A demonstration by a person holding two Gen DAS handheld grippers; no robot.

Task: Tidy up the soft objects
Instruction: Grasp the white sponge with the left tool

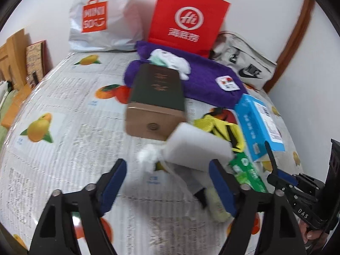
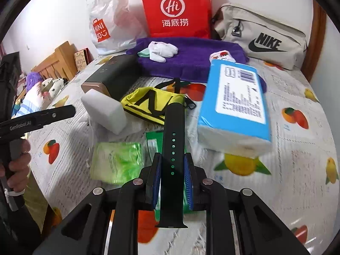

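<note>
Your right gripper [image 2: 172, 182] already has its fingers closed on the black watch strap [image 2: 173, 148], which runs straight out between them toward 12 o'clock, its perforated end pointing at the yellow pouch [image 2: 148, 106] and its lug end trailing back toward you at 6. Your left gripper [image 1: 167, 180] is spread wide and holds nothing. In its view the white sponge block [image 1: 197, 144] sits ahead at about 1 o'clock, closer to the right-hand finger than the left, with its long axis slanting from 10 to 4. That offset is what matters: I judge you would need to swing the left fingers toward 1 o'clock and turn them across the block's short side. The left hand is the nearer one; the blue tissue pack [image 2: 233, 106] lies at 1 o'clock of the right.
</note>
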